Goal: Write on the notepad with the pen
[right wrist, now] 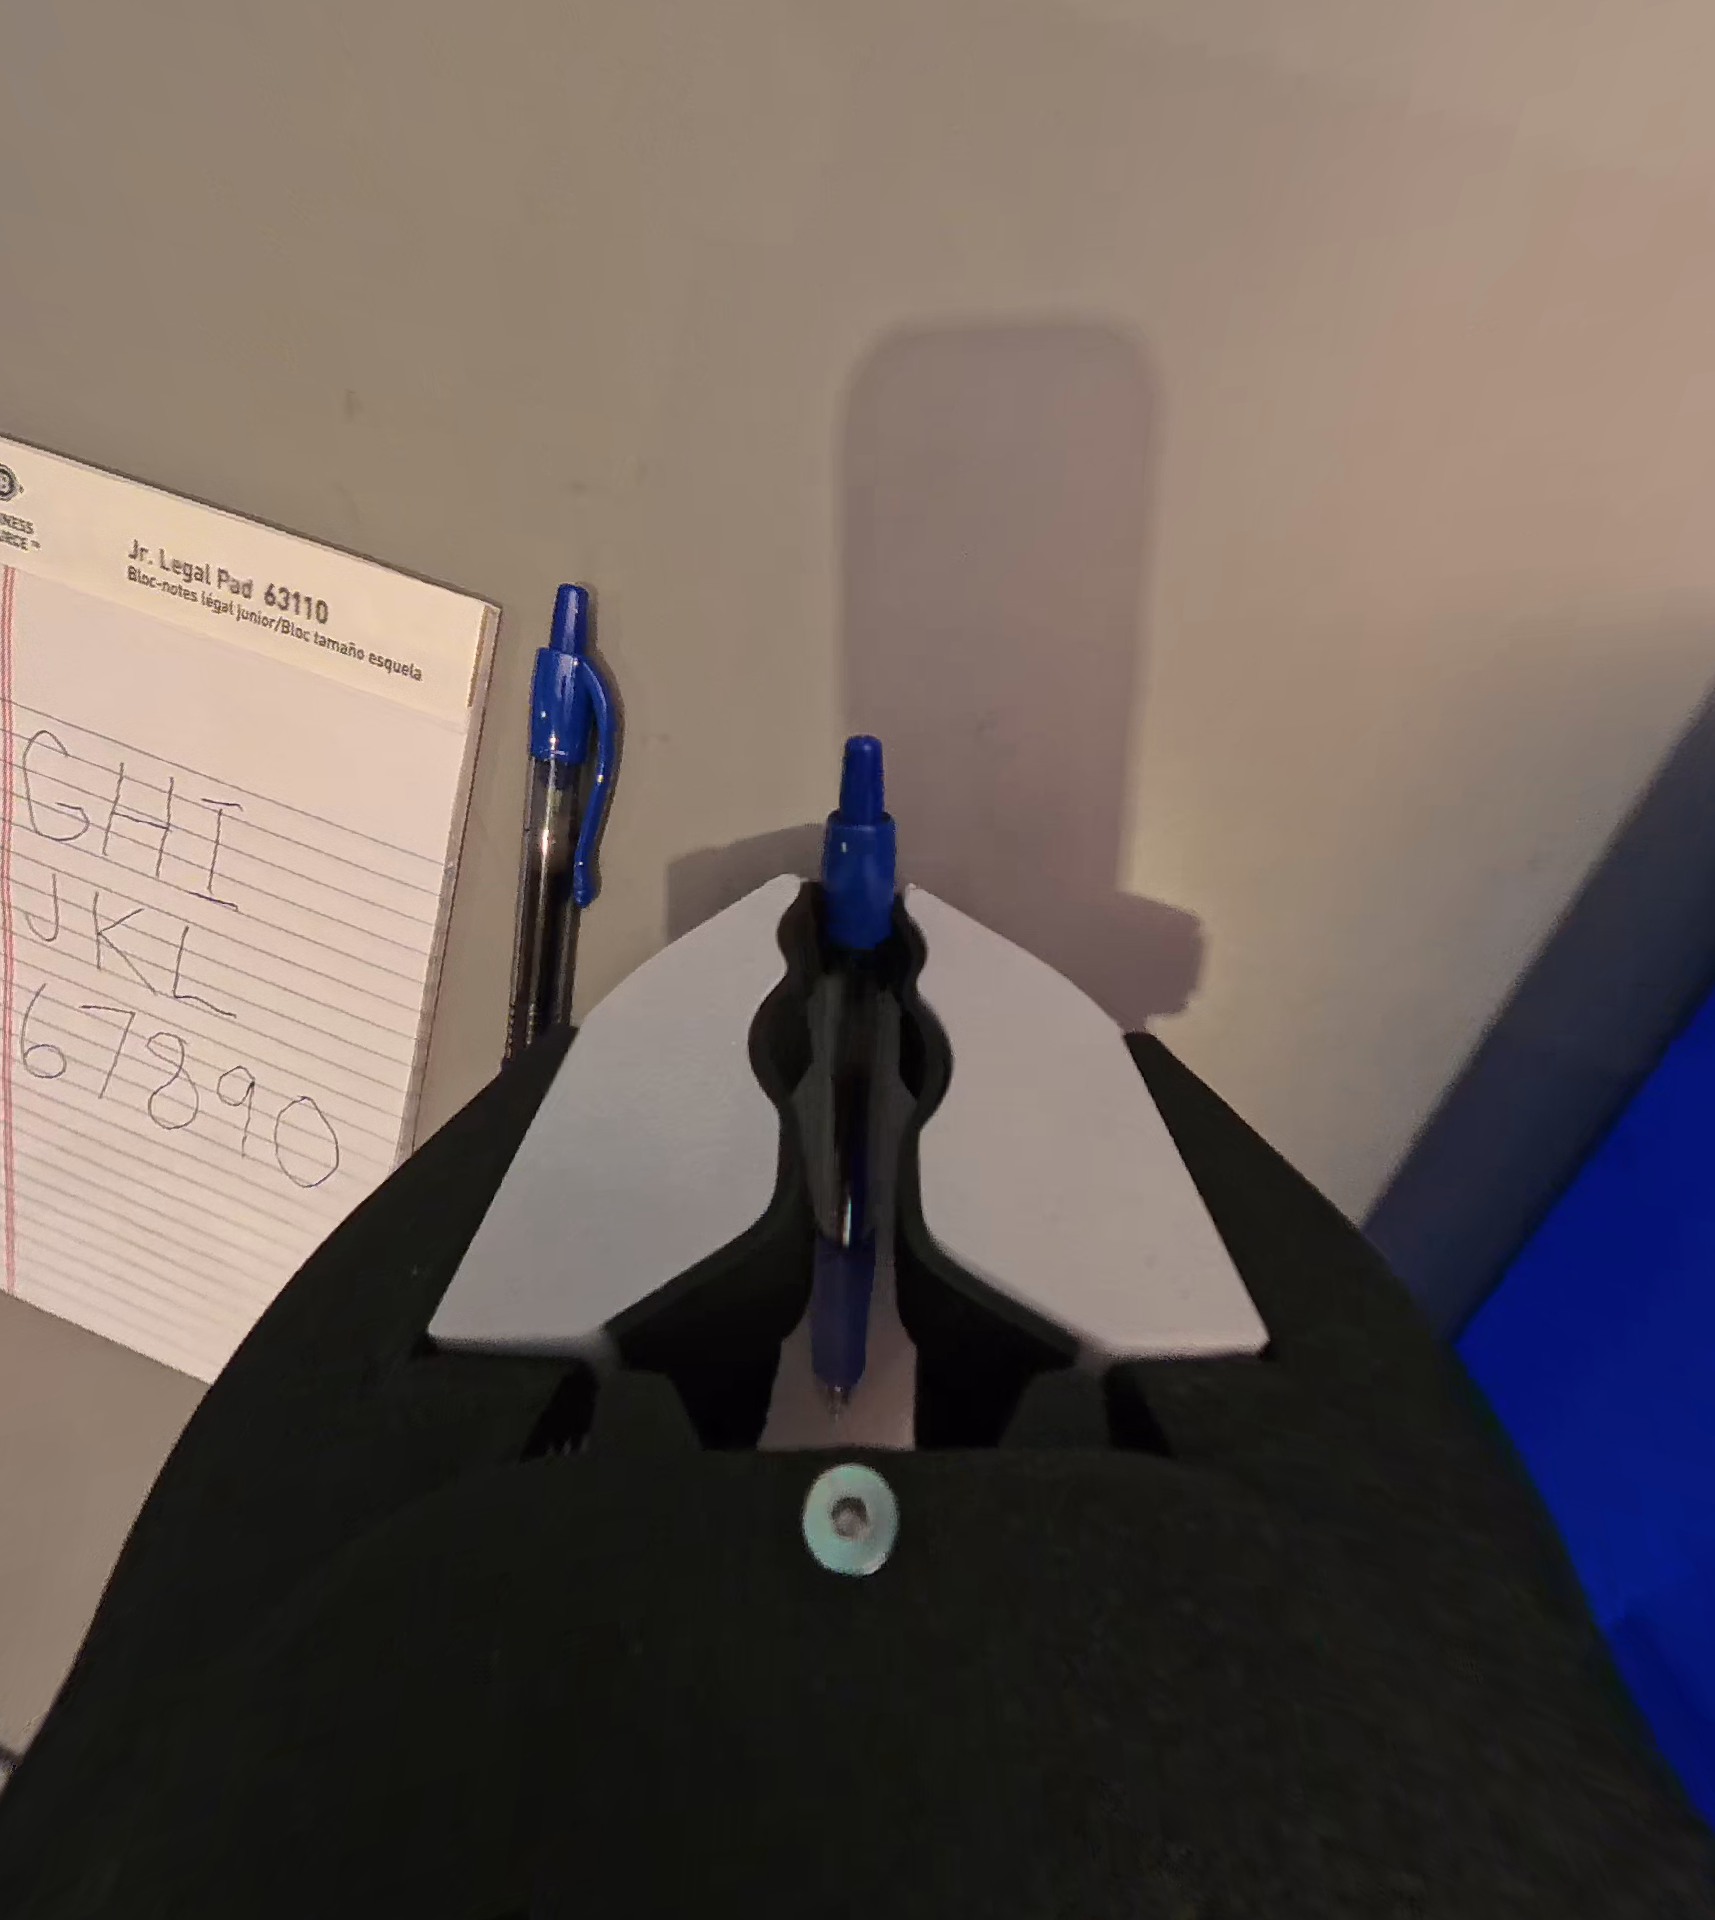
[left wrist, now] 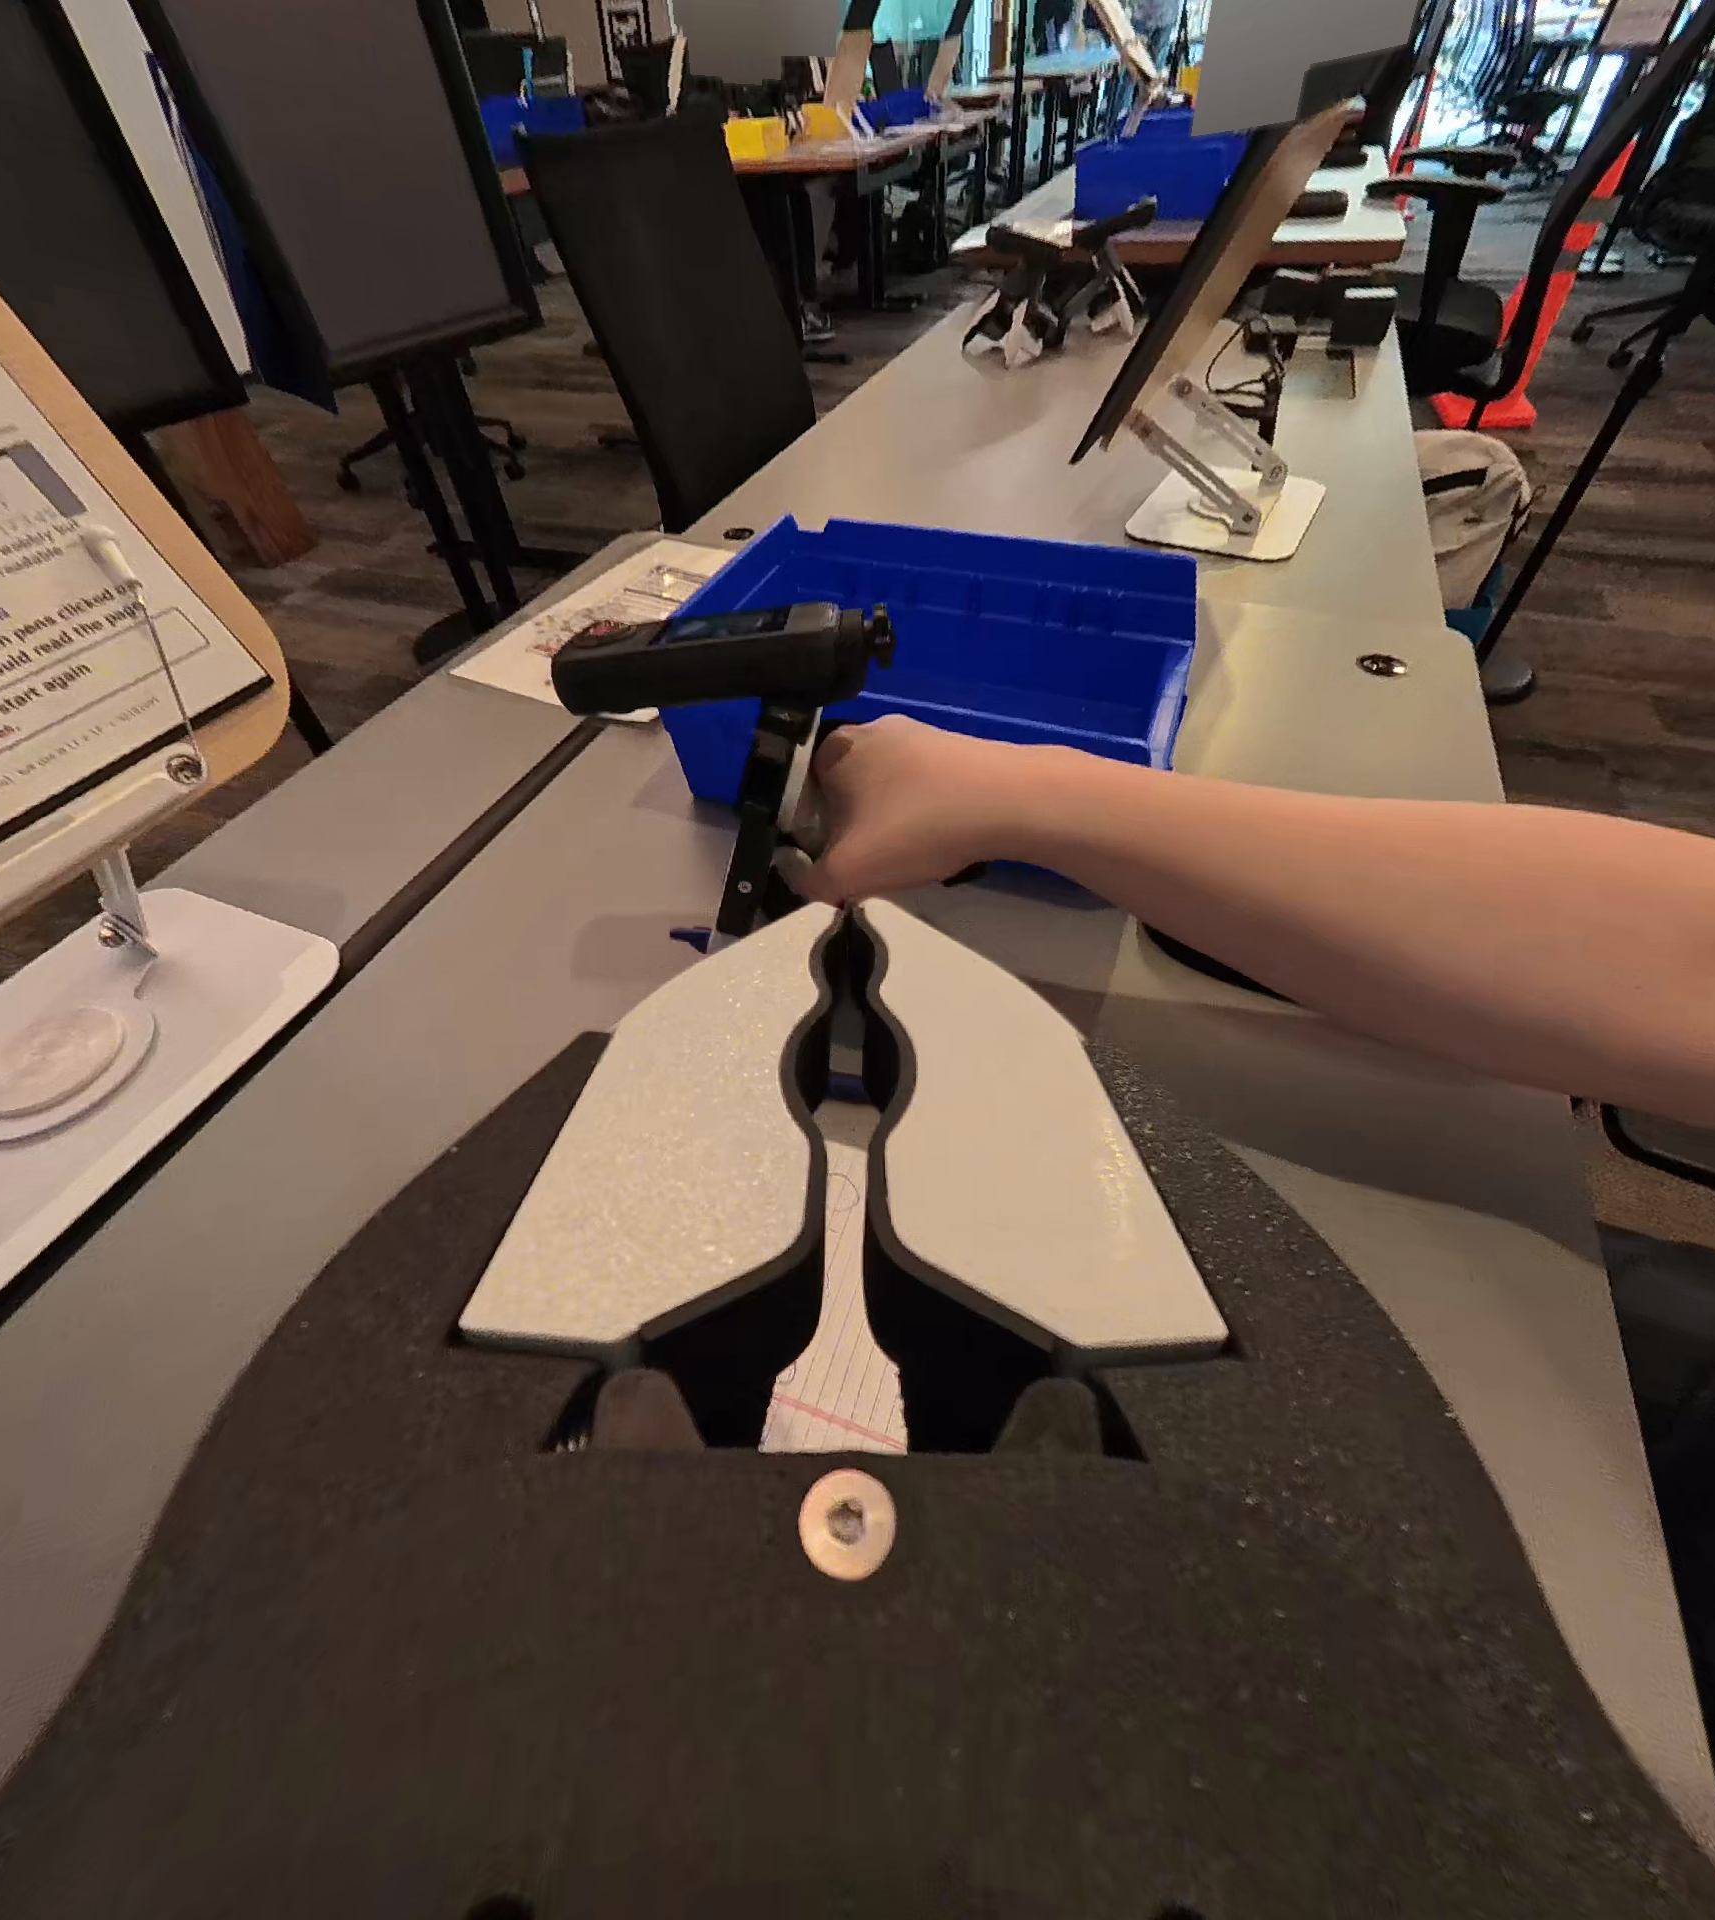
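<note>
In the right wrist view my right gripper (right wrist: 858, 894) is shut on a blue click pen (right wrist: 858, 862). The pen's clicker end points forward and its tip (right wrist: 837, 1392) points back toward the camera. A white lined notepad (right wrist: 178, 883) with handwriting lies on the grey table to the left. A second blue pen (right wrist: 562, 810) lies along the pad's right edge. In the left wrist view my left gripper (left wrist: 845, 920) is shut, with nothing seen gripped, over the notepad (left wrist: 837, 1392). The right gripper (left wrist: 765, 810) points down just ahead of it, held by a hand.
An open blue bin (left wrist: 988, 644) stands behind the right gripper and shows at the right of the right wrist view (right wrist: 1663, 1351). An instruction board on a stand (left wrist: 32, 623) is at the left. Another stand (left wrist: 1217, 488) is farther back. A person's forearm (left wrist: 1352, 914) crosses from the right. The left gripper's tips are roughly 30 centimetres from the right gripper's.
</note>
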Demonstrator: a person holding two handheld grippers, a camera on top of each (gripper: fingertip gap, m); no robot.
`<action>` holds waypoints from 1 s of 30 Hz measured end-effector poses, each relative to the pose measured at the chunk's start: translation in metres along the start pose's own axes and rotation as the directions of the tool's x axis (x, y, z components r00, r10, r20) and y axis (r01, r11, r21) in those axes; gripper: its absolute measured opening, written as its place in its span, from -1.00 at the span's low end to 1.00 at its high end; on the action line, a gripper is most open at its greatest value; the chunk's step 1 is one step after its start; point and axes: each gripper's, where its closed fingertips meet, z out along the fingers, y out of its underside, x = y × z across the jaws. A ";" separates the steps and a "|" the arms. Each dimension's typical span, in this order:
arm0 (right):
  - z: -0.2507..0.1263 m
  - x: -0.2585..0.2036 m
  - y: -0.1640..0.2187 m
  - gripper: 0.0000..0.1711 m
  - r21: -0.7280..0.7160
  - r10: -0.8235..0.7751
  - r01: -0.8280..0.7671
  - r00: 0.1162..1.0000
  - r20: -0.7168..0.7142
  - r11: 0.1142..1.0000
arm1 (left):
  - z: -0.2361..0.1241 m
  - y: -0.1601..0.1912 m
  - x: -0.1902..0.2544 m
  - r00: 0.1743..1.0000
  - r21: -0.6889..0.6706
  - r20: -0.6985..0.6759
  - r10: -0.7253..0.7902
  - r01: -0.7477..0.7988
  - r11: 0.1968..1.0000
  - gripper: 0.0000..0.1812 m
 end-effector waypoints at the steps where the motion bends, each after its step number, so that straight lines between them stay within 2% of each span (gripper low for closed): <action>1: 0.000 0.001 -0.001 -0.82 0.011 -0.007 0.007 1.000 -0.012 1.000 | 0.003 0.004 0.000 1.000 -0.019 -0.006 -0.001 0.001 1.000 -1.00; 6: -0.009 0.003 -0.007 -0.74 0.088 -0.048 0.052 0.998 -0.045 0.995 | 0.014 0.026 -0.002 1.000 -0.119 -0.024 -0.003 0.000 0.993 -1.00; 11: -0.042 0.000 -0.017 -0.63 0.235 -0.139 0.168 0.981 -0.132 0.957 | 0.027 0.061 -0.001 0.995 -0.266 -0.083 -0.059 0.034 0.963 -0.99; 16: -0.066 -0.038 -0.016 -0.64 0.424 -0.258 0.242 0.966 -0.021 0.873 | 0.040 0.094 -0.004 0.994 -0.372 -0.100 -0.050 0.009 0.928 -0.91; 21: -0.065 -0.051 -0.006 -0.69 0.595 -0.366 0.268 0.929 0.047 0.757 | 0.046 0.112 -0.003 0.991 -0.417 -0.130 0.009 -0.064 0.907 -0.77; 24: -0.062 -0.062 0.002 -0.67 0.602 -0.384 0.209 0.906 0.178 0.771 | 0.048 0.122 -0.001 0.988 -0.454 -0.146 0.058 -0.119 0.883 -0.67; 30: -0.064 -0.063 -0.005 -0.69 0.669 -0.466 0.307 0.882 0.067 0.677 | 0.058 0.128 0.016 0.977 -0.446 -0.197 0.081 -0.163 0.880 -0.65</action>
